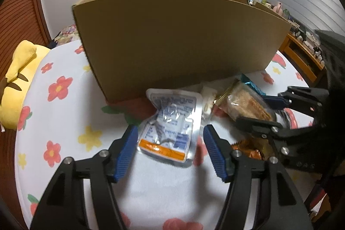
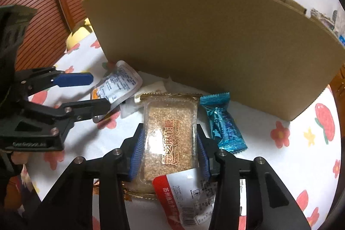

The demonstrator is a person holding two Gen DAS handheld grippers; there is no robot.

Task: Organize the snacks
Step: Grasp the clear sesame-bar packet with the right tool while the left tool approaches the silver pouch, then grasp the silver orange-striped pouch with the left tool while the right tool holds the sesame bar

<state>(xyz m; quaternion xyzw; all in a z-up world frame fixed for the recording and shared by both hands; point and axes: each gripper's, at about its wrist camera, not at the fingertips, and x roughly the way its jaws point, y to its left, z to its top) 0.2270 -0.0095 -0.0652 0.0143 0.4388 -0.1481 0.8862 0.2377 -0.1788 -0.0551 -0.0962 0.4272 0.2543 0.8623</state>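
Silver foil marks the pouch [image 1: 170, 124] lying between the spread blue pads [image 1: 127, 152] of the left hand-held gripper [image 1: 170, 139], which is open and grips nothing. Ahead of it stands the cardboard box [image 1: 172, 40] on the floral worktop [image 1: 64, 113]; to its right the right hand-held gripper [image 1: 254, 109] straddles a sesame candy pack [image 1: 248, 104].

From the right wrist, that hand-held gripper [image 2: 169, 143] has its pads pressed against both sides of the sesame candy pack [image 2: 170, 135], gripping it. A blue wrapped candy [image 2: 224, 124] lies just right, a red-and-white packet [image 2: 185, 197] beneath, the left hand-held gripper [image 2: 99, 89] far left at the pouch [image 2: 118, 83].
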